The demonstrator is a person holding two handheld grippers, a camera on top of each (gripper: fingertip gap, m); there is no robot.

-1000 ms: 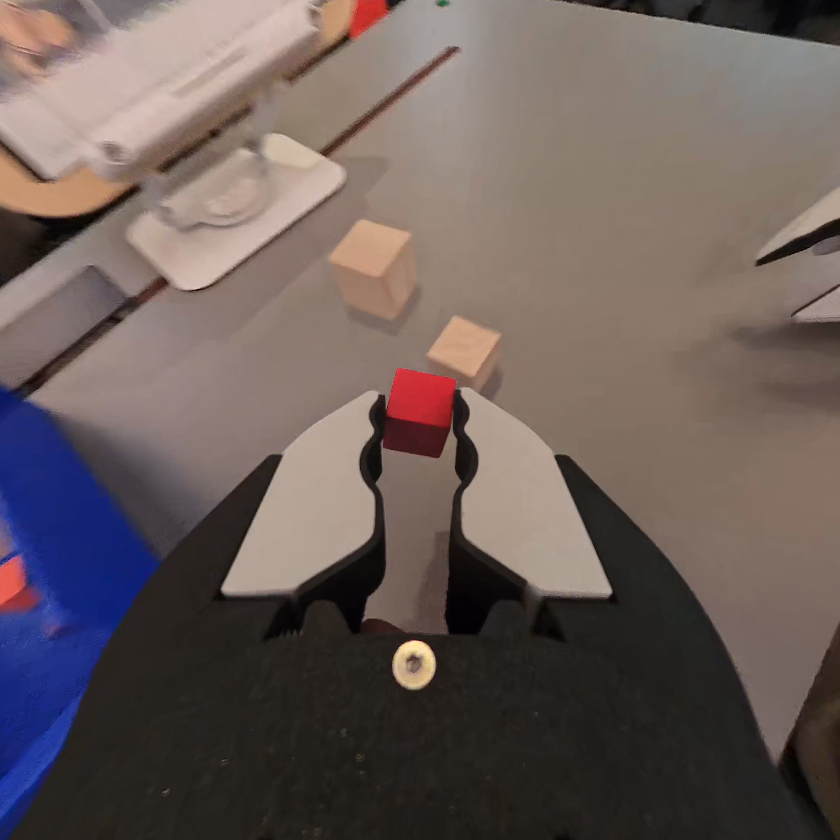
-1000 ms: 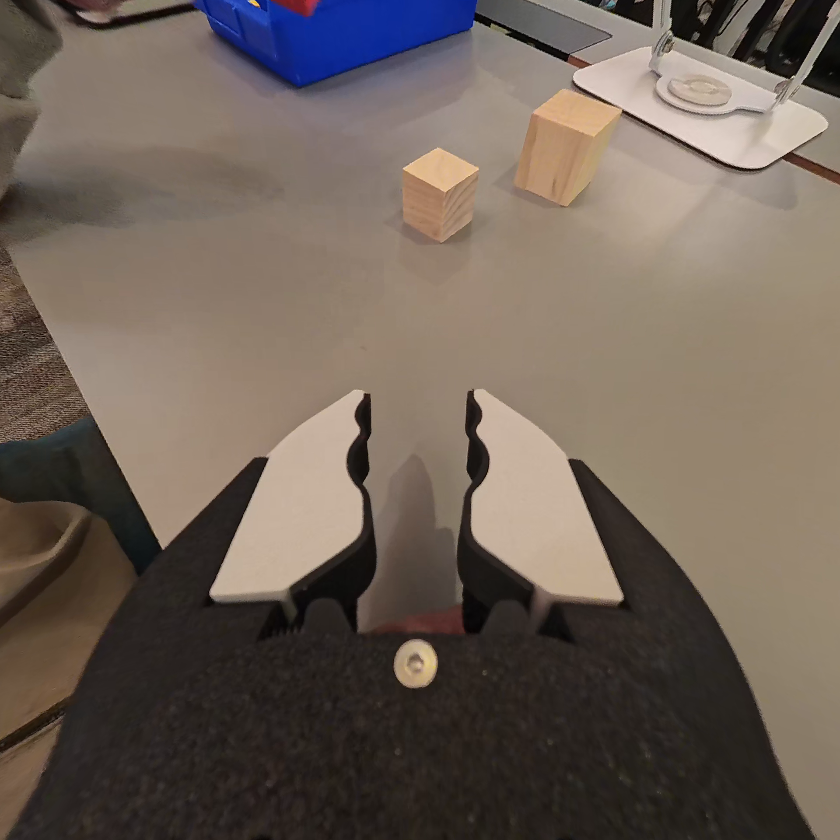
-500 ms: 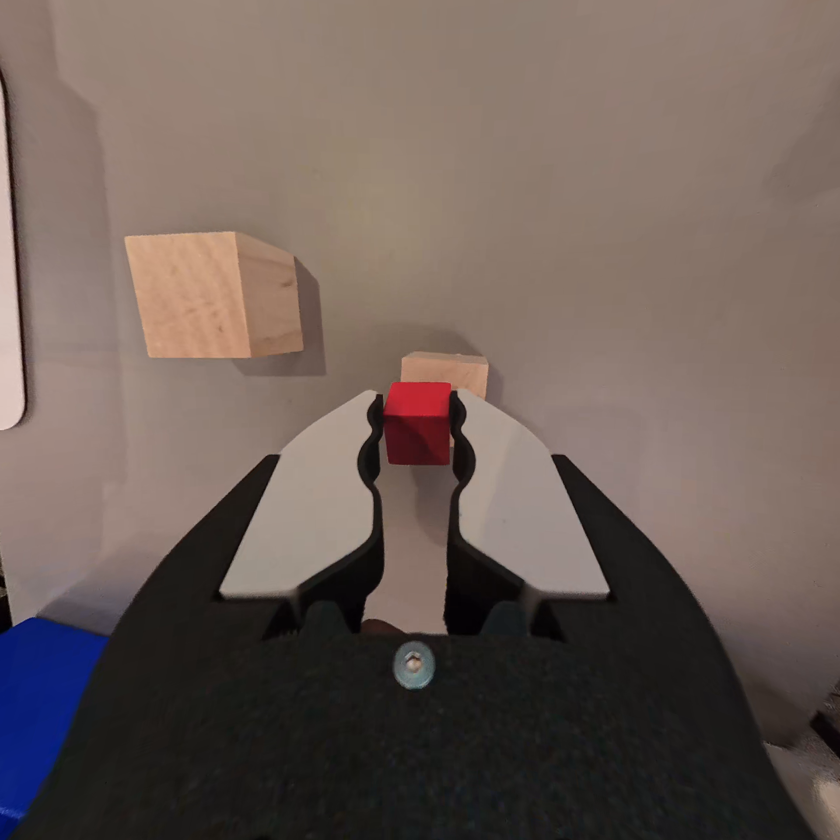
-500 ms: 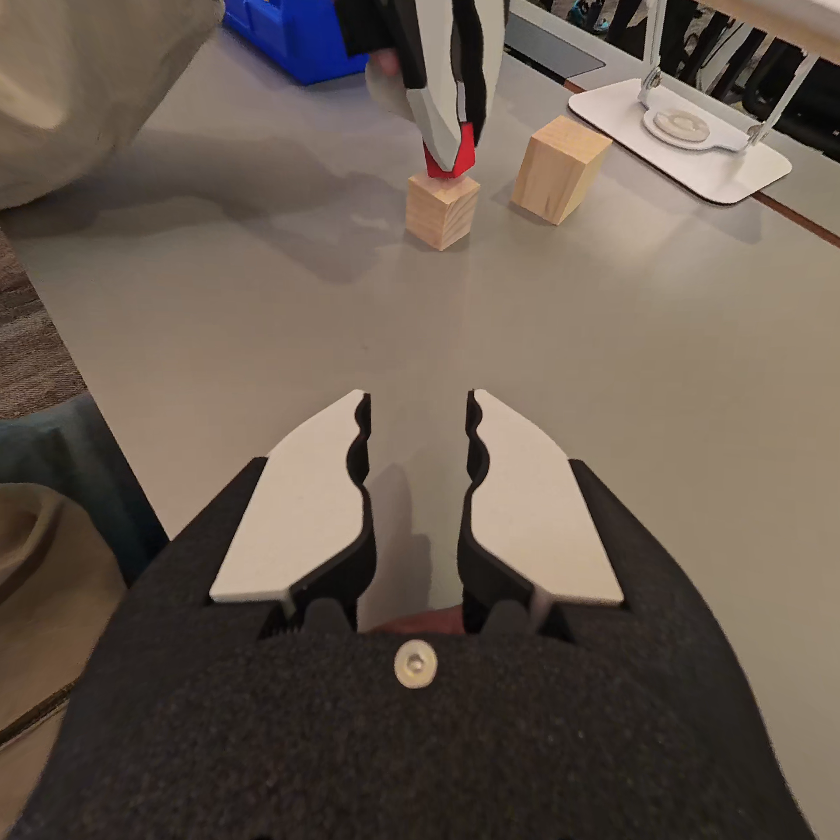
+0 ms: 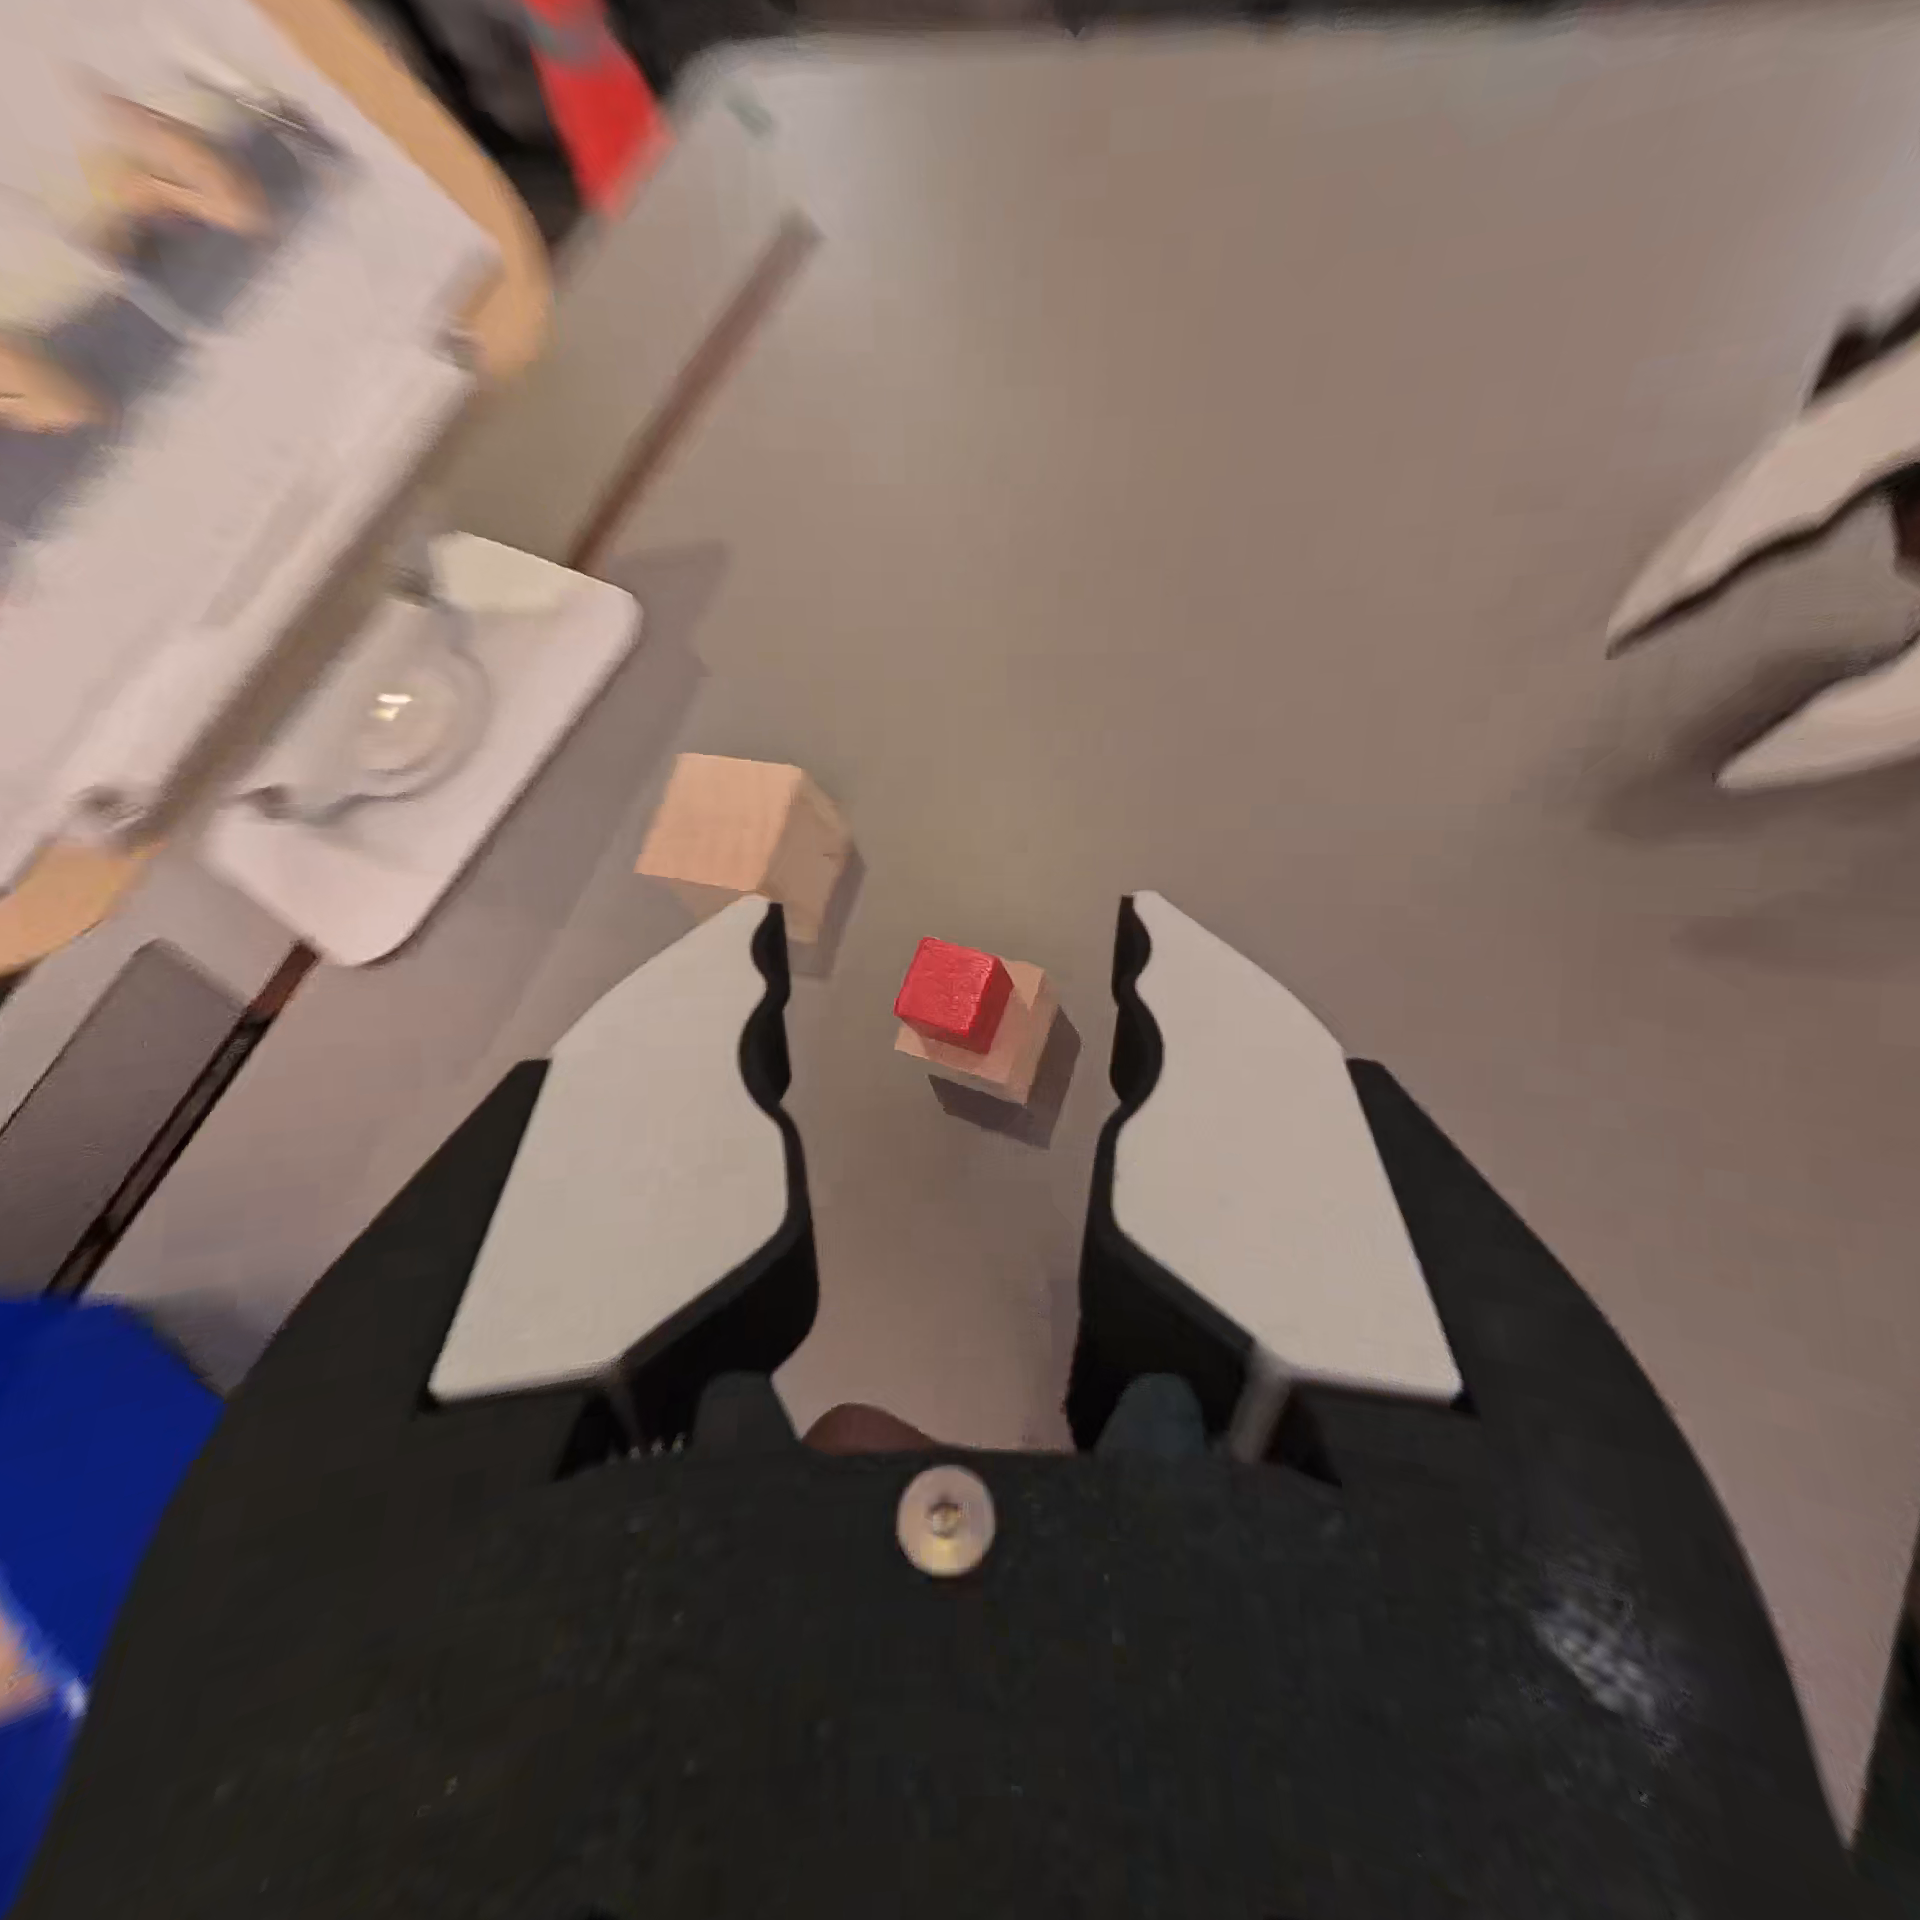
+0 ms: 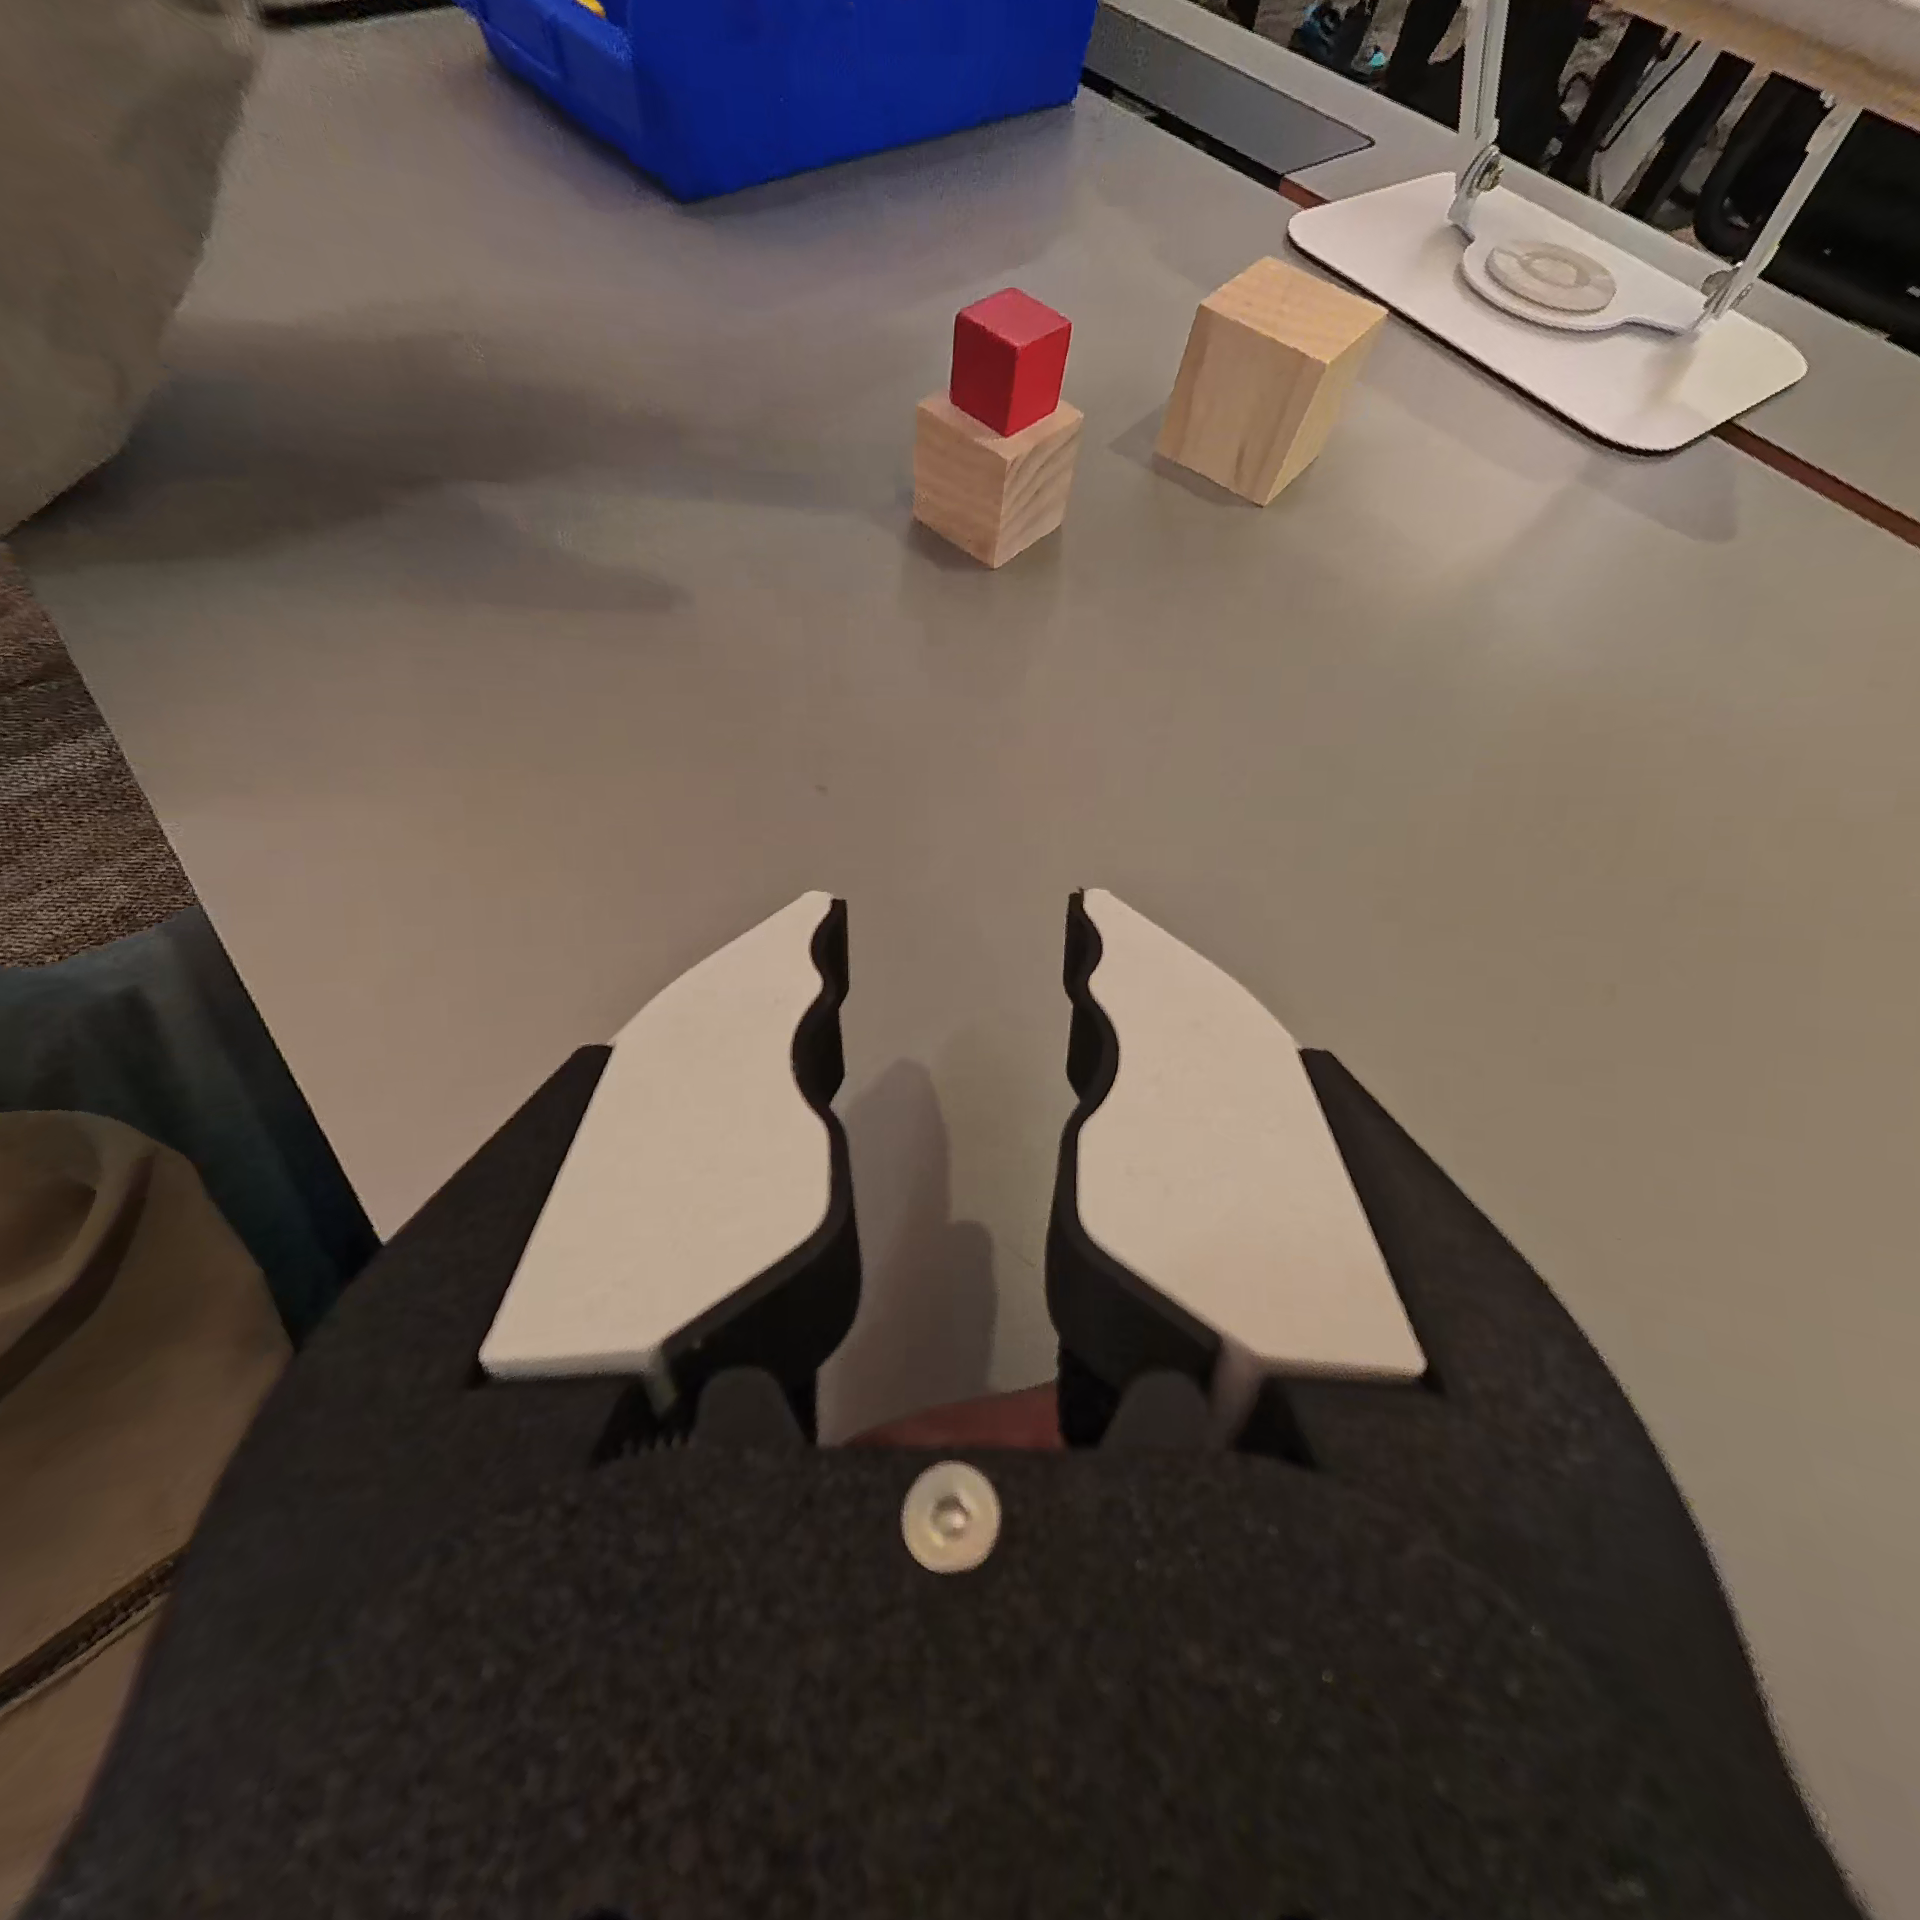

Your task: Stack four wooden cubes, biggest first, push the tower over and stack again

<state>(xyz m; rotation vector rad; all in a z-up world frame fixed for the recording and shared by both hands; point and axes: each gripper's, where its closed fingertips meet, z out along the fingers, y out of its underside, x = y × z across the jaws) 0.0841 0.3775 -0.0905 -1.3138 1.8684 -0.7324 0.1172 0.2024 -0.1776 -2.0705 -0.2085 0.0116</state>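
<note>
now the red cube (image 6: 1010,358) sits on the small wooden cube (image 6: 995,483) at twelve o'clock from the right tongs (image 6: 956,914), which are apart and empty over the grey desk (image 6: 1351,831). the left tongs (image 5: 945,914) hang above that pair, spread wide, holding nothing. the bigger wooden cube (image 6: 1262,379) stands alone at one o'clock, just beside them.

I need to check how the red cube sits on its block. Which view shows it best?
The right wrist view: the red cube is sharp, side-on, resting atop the small wooden cube. The left wrist view shows it from above, motion-blurred.
</note>
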